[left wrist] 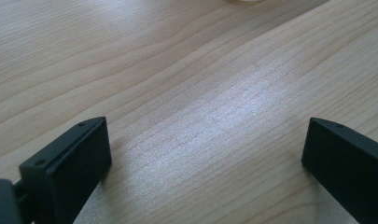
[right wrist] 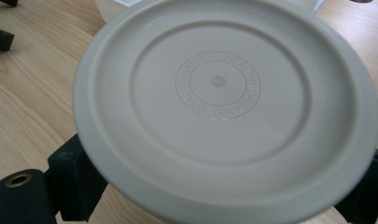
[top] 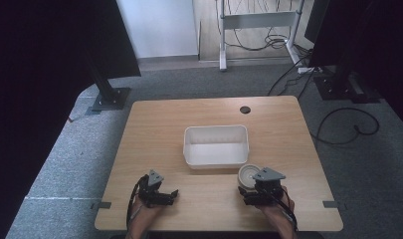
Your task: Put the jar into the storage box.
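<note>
Cream plastic, round and ridged, sits right between my right jaws: a lid [right wrist: 226,112] with raised lettering ringed around its centre. My right gripper [right wrist: 224,196] has one black jaw at each side of the lid's near rim, spread about as wide as the lid itself; whether the pads actually press on it I cannot tell. Seen from the high view, the lid [top: 249,175] lies on the wooden table [top: 154,129] just ahead of that gripper [top: 258,191], and just past the lid stands a white rectangular tub [top: 216,162], its near wall close to the lid's far edge. My left gripper [top: 161,195] rests low over the table, well apart from the lid. Its jaws are spread wide, with bare wood grain [left wrist: 200,93] between them and ahead.
</note>
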`<action>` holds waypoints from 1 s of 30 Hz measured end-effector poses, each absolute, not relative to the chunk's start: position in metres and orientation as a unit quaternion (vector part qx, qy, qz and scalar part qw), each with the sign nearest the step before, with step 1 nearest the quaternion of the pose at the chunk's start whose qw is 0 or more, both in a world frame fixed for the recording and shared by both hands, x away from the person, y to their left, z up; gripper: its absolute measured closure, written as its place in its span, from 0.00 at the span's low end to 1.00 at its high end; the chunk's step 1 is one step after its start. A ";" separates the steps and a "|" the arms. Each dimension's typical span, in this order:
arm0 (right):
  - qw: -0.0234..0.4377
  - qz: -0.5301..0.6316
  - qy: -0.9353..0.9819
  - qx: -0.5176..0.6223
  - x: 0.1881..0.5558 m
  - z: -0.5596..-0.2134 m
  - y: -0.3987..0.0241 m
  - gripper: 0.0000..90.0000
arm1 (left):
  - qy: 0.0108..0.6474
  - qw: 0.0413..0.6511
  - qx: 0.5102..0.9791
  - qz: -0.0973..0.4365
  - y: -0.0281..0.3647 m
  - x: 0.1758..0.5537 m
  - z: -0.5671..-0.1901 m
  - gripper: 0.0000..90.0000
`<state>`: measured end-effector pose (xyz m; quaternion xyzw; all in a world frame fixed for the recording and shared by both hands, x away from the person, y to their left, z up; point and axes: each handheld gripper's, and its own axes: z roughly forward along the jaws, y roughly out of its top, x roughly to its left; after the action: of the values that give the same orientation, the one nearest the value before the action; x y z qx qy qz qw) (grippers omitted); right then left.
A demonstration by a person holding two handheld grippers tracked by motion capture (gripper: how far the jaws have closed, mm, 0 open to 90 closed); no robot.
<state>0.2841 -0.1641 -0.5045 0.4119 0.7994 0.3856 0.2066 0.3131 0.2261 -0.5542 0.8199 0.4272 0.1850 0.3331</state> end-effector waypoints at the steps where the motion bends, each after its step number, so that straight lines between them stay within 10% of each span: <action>1: 0.206 0.386 0.800 0.411 0.285 -0.504 -0.163 0.10 | 0.427 0.333 0.820 0.185 0.226 0.313 -0.554 0.01; 30: 0.204 0.398 0.801 0.397 0.314 -0.494 -0.137 0.10 | 0.427 0.333 0.820 0.185 0.226 0.313 -0.554 0.01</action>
<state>0.3142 -0.1375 -0.4940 0.3971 0.8014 0.3984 0.2036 0.3131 0.2261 -0.5542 0.8200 0.4271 0.1850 0.3331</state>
